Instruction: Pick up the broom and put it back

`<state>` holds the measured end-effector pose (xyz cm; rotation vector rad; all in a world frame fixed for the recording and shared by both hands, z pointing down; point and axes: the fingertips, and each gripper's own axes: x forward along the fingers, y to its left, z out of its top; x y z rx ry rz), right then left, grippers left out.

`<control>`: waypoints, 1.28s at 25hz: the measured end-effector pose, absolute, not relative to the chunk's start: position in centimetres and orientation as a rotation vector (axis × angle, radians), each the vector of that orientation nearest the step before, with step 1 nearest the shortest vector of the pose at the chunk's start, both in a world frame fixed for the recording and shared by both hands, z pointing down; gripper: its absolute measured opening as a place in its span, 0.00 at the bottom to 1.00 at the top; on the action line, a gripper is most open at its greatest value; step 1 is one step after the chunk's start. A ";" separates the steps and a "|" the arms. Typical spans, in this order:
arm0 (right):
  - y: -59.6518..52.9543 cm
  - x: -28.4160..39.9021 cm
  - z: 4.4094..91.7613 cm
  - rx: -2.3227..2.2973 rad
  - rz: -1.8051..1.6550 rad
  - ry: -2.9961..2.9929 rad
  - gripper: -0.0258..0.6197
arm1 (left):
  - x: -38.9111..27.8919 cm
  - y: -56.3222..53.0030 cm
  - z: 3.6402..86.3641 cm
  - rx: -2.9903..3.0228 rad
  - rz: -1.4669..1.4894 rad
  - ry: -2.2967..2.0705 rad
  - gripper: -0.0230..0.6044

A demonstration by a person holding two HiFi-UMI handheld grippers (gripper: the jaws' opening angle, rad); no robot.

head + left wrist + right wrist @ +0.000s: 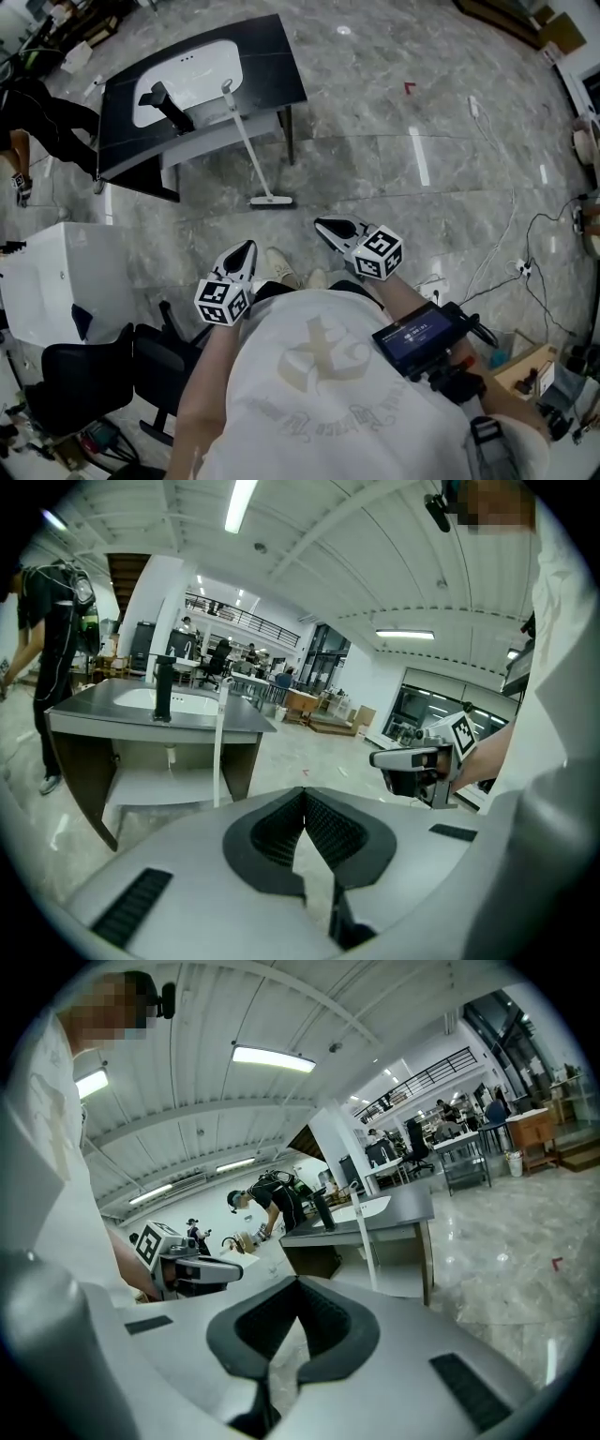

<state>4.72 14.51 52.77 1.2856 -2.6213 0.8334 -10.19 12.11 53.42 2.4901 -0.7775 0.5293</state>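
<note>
Grey marble floor (394, 141), open workshop hall; entry: broom, not yet taken up.
Left gripper (247, 247) and right gripper (324, 226): both close to your body, jaws together, nothing held; open one before you reach; broom (248, 142): well apart ahead of both, head on the floor, handle tilted against the black sink table (267, 66); best taken mid-handle, clear of the table edge, by my judgement.

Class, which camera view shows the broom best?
The head view: the whole broom shows, head on the floor, top leaning on the sink table. The left gripper view shows only its handle; the right gripper view likewise.
</note>
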 end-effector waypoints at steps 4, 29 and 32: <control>11.7 4.5 52.4 1.302 0.789 -2.607 0.07 | -10.7 9.3 53.6 2.492 0.515 -0.770 0.06; 0.6 1.4 53.1 1.403 0.765 -2.522 0.07 | -18.2 2.0 53.9 2.450 0.459 -0.864 0.06; -0.2 1.1 54.2 1.362 0.808 -2.527 0.07 | -18.2 1.7 54.4 2.419 0.471 -0.884 0.06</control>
